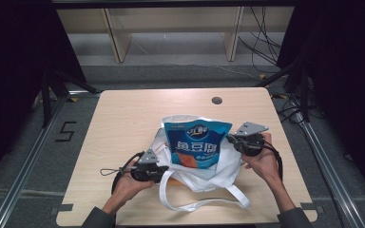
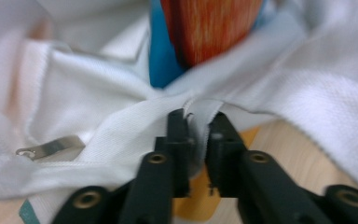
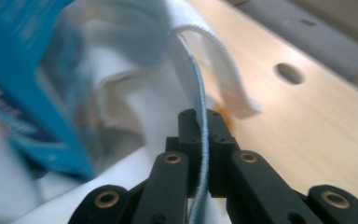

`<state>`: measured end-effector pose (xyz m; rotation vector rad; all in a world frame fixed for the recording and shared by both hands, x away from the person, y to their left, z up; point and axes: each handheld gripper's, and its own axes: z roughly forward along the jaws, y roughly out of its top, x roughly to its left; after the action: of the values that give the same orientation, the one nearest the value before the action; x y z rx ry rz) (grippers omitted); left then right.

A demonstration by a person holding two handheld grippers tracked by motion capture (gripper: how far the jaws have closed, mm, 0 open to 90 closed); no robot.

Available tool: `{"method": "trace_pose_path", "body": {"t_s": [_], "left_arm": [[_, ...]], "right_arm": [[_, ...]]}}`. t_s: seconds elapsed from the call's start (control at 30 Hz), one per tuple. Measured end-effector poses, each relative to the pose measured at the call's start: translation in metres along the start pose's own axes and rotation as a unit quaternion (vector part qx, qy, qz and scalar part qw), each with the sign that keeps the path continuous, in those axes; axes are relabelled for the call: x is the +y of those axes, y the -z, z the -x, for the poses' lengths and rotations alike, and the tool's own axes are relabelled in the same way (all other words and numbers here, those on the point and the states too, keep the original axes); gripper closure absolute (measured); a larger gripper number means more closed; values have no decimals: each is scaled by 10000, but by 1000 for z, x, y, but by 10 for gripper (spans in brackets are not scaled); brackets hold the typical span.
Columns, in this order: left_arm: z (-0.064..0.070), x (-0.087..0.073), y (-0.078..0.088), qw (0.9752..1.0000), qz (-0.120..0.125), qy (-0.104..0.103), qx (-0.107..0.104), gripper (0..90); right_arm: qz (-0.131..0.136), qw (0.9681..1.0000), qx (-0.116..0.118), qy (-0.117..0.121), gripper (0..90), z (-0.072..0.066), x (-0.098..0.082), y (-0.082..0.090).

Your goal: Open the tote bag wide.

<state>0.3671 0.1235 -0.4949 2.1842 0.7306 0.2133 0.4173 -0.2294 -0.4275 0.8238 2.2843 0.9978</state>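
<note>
- I have the left hand-held gripper (image 1: 160,167) clamped on a fold of the white tote bag (image 1: 221,168) at its lower-left edge; in the left gripper view the jaws pinch the cloth hem (image 2: 198,122) between them.
- The right hand-held gripper (image 1: 232,139) is closed on the bag's rim at the right of the frame; in the right gripper view a thin edge of fabric (image 3: 200,135) runs straight down between its jaws.
- I judge the two grips sit on opposite sides of the mouth so that I can spread it or lift the bag with the packet inside.
- The blue snack packet (image 1: 197,142) stands in the bag's opening at the centre of the counter (image 1: 123,118), its top sticking out above the cloth.
- The packet's front bears large white Chinese characters, which I read as 鱼豆腐, with a small logo above that I cannot make out, and an orange picture below.
- One long handle (image 1: 204,205) trails loose toward the lower edge of the frame.
- A figure "5" (image 1: 65,131) is marked on the floor at the left.
</note>
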Motion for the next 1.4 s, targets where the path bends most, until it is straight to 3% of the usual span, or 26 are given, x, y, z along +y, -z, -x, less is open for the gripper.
{"method": "trace_pose_path", "body": {"t_s": [0.07, 0.17, 0.27, 0.3, 0.37, 0.4, 0.5, 0.57, 0.63, 0.7, 0.77, 0.8, 0.87, 0.93, 0.97, 1.0, 1.03, 1.07, 1.1, 1.13, 1.27, 1.3, 1.33, 1.37, 1.4], "left_arm": [[2, -4, -3, 9998, -133, -103, 46, 849], [6, -9, -6, 9990, -263, -332, 118, 869], [10, -11, -7, 9979, -335, -502, 220, 870], [9, -11, -8, 9979, -331, -502, 221, 870], [10, -12, -7, 9981, -320, -461, 263, 870], [11, -11, -7, 9980, -331, -467, 282, 865], [10, -7, -2, 9992, -259, -304, 56, 784], [10, -4, 7, 9997, -129, -211, 41, 626], [10, 4, 23, 9996, -92, -240, 68, 498], [12, 13, 38, 9994, 71, -271, 201, 445], [12, 21, 50, 9993, 130, -227, 273, 386], [11, 26, 55, 9990, 194, -239, 336, 373], [3, 37, 62, 9979, 325, -253, 490, 368], [-4, 43, 64, 9970, 514, -56, 581, 359], [-11, 47, 64, 9968, 602, 25, 519, 358], [-17, 51, 64, 9968, 628, 139, 484, 358], [-27, 56, 60, 9949, 743, 266, 631, 356], [-27, 56, 60, 9949, 743, 266, 631, 360], [-34, 60, 54, 9940, 696, 305, 784, 360], [-40, 62, 47, 9935, 625, 331, 887, 362], [-53, 71, 14, 9942, 466, 500, 835, 390], [-59, 73, 7, 9946, 457, 493, 797, 432], [-65, 75, 1, 9933, 613, 651, 731, 541], [-73, 75, -7, 9908, 739, 873, 723, 637], [-82, 75, -14, 9896, 602, 935, 908, 670]], "right_arm": [[126, 9997, -176, -119, 881, 9, 2, 0], [-86, 9985, -475, -244, 881, 25, -7, -13], [-415, 9974, -428, -394, 880, 35, -30, -43], [-570, 9960, -383, -575, 880, 35, -38, -53], [-765, 9943, -283, -682, 881, 34, -50, -70], [-703, 9946, -318, -690, 880, 34, -52, -73], [-713, 9948, -352, -642, 851, 33, -47, -68], [-620, 9944, -432, -745, 699, 37, -43, -56], [-235, 9949, -346, -914, 617, 43, -35, -38], [81, 9935, -294, -1097, 584, 42, -23, -13], [430, 9931, -79, -1087, 564, 37, -13, 12], [507, 9913, 127, -1211, 556, 29, -8, 23], [532, 9923, 507, -996, 534, 10, -1, 40], [444, 9922, 798, -845, 521, -9, 0, 47], [494, 9930, 831, -672, 516, -15, -1, 48], [386, 9911, 1100, -646, 514, -27, -3, 51], [431, 9900, 1259, -477, 509, -32, -5, 51], [431, 9900, 1259, -477, 509, -32, -5, 51], [401, 9863, 1497, -567, 506, -42, -7, 50], [372, 9846, 1637, -493, 499, -49, -9, 47], [121, 9809, 1938, -149, 503, -73, -6, 34], [81, 9806, 1958, -5, 576, -76, -6, 31], [-29, 9788, 2043, 118, 721, -81, -6, 29], [-278, 9791, 1991, 303, 790, -85, -8, 27], [-470, 9801, 1884, 422, 859, -87, -12, 25]]}}
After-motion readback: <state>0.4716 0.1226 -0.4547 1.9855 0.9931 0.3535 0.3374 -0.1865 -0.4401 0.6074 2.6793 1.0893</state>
